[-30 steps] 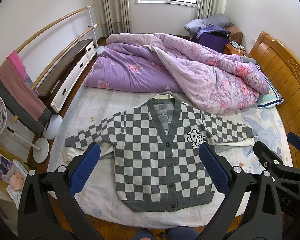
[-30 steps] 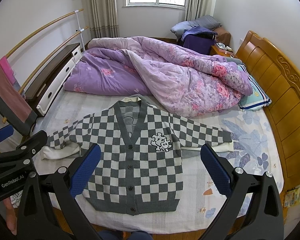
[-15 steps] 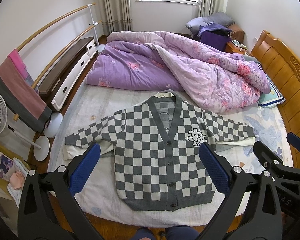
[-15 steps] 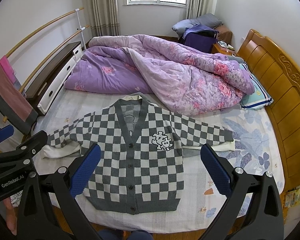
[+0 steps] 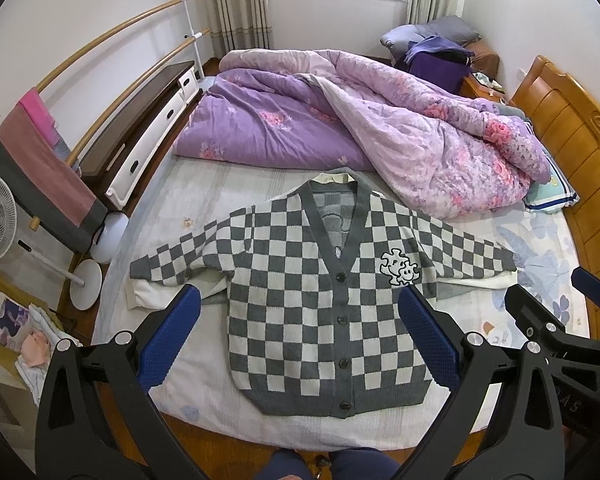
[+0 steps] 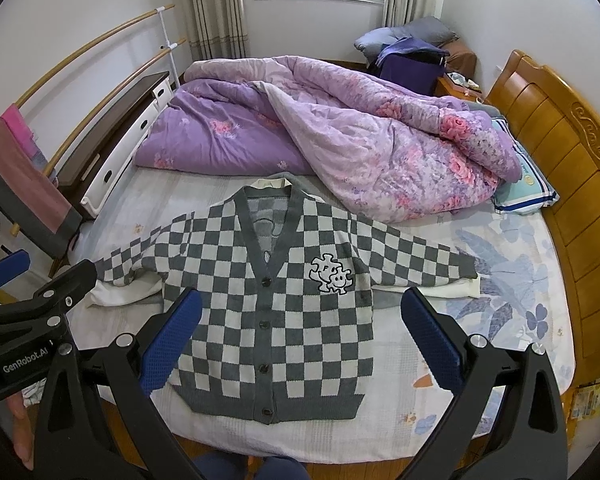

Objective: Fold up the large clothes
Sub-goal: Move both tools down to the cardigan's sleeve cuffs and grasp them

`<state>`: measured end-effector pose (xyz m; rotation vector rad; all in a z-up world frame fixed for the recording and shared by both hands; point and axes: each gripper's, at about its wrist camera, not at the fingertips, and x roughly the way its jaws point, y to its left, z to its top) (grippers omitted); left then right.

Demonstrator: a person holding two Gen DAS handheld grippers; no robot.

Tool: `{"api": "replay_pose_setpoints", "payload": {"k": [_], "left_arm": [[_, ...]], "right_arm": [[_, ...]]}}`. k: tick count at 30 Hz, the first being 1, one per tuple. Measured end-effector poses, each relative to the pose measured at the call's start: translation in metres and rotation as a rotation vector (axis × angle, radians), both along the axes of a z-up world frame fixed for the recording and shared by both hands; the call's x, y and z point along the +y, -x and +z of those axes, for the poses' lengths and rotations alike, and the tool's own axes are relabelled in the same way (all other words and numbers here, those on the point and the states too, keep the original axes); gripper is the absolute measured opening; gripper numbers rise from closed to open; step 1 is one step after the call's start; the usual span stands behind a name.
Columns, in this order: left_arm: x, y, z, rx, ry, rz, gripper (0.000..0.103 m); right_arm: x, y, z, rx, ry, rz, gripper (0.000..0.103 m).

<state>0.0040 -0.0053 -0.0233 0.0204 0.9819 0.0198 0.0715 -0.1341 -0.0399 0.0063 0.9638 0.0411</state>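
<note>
checked cardigan (image 5: 324,312) flat on bed (image 5: 204,396), buttoned, sleeves out | left gripper (image 5: 298,332) spread, empty | right gripper (image 6: 300,334) spread, empty

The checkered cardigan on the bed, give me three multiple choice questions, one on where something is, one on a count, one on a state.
1. Where is the purple quilt relative to the cardigan?
A. Beyond its collar
B. Under its hem
C. On the floor

2. How many buttons show down the cardigan's front?
A. Two
B. Four
C. Seven

3. How are the left hand-held gripper and right hand-held gripper?
A. Both open, holding nothing
B. Both clamped on sleeves
C. One holding the collar

Answers: 1 A, the quilt is heaped past the neckline. 2 B, four dark buttons on the placket. 3 A, the blue fingers stand wide apart above the fabric.
</note>
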Motion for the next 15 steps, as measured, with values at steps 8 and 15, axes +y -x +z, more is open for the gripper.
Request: {"api": "replay_pose_setpoints", "payload": {"k": [8, 15], "left_arm": [[-0.001, -0.007, -0.029, 0.08, -0.009, 0.031, 0.098], [0.02, -0.028, -0.074, 0.135, -0.065, 0.063, 0.098]], "right_arm": [[-0.001, -0.022, -0.025, 0.077, -0.01, 0.056, 0.096], [0.027, -0.048, -0.067, 0.142, 0.009, 0.162, 0.096]]}}
